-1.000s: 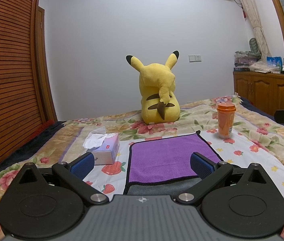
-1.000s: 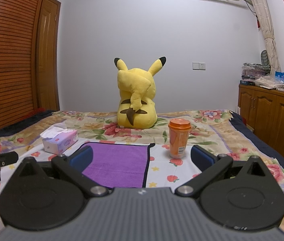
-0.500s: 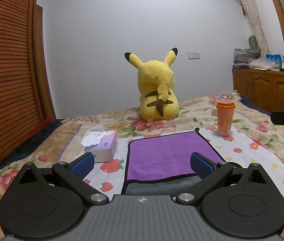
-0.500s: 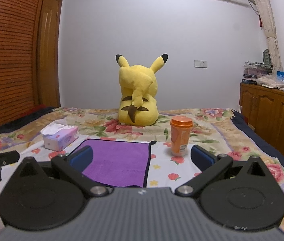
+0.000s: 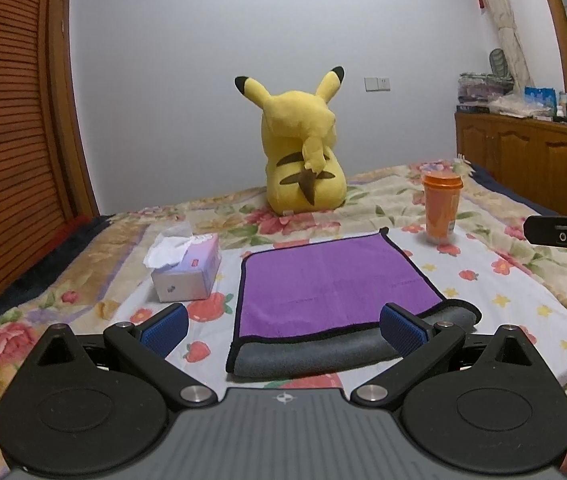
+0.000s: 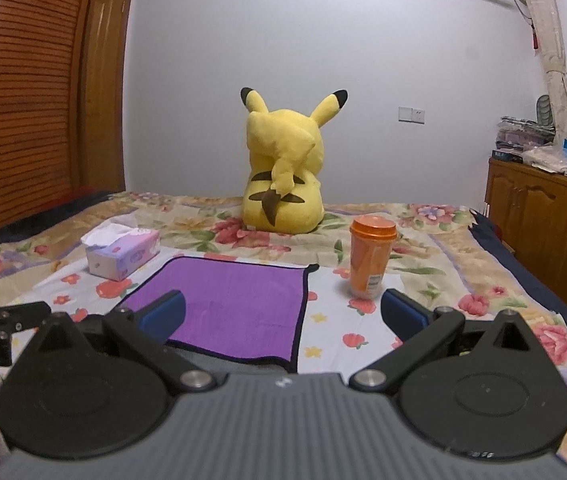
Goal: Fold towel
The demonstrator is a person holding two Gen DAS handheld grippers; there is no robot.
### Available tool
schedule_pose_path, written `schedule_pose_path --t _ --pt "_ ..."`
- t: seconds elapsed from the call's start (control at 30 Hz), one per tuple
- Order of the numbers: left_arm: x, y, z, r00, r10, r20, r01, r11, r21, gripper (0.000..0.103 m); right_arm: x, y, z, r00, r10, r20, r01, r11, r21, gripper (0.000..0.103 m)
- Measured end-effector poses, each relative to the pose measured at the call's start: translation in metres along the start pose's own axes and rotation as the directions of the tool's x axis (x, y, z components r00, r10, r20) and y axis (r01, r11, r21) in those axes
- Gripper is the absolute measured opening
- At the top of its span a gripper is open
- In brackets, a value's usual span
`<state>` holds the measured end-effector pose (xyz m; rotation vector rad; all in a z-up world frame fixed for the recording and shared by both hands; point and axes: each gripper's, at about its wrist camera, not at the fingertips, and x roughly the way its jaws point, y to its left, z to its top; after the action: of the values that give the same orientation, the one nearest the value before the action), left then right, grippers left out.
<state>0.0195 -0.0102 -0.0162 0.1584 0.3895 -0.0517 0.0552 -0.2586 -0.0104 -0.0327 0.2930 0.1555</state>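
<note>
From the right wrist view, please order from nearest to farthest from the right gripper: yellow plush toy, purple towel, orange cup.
1. Purple towel, just ahead of the right gripper, left-centre.
2. Orange cup, farther, right.
3. Yellow plush toy, farthest, centre.

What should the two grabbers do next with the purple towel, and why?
Probably lower both and pinch the towel's near corners. The left gripper and the right gripper are both open and hold nothing, and the towel lies flat on the bed with its grey underside turned up along the near edge, so no fold looks finished yet.
</note>
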Motion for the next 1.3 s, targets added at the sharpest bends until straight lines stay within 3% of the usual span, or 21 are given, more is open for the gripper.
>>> schedule_pose_path --t 1.3 --pt "0.081 0.018 0.009 0.99 -0.018 -0.137 0.017 1.0 -0.011 0.103 0.07 0.006 -0.011 0.988 0.035 -0.153 -0.037 0.999 -0.011 0.103"
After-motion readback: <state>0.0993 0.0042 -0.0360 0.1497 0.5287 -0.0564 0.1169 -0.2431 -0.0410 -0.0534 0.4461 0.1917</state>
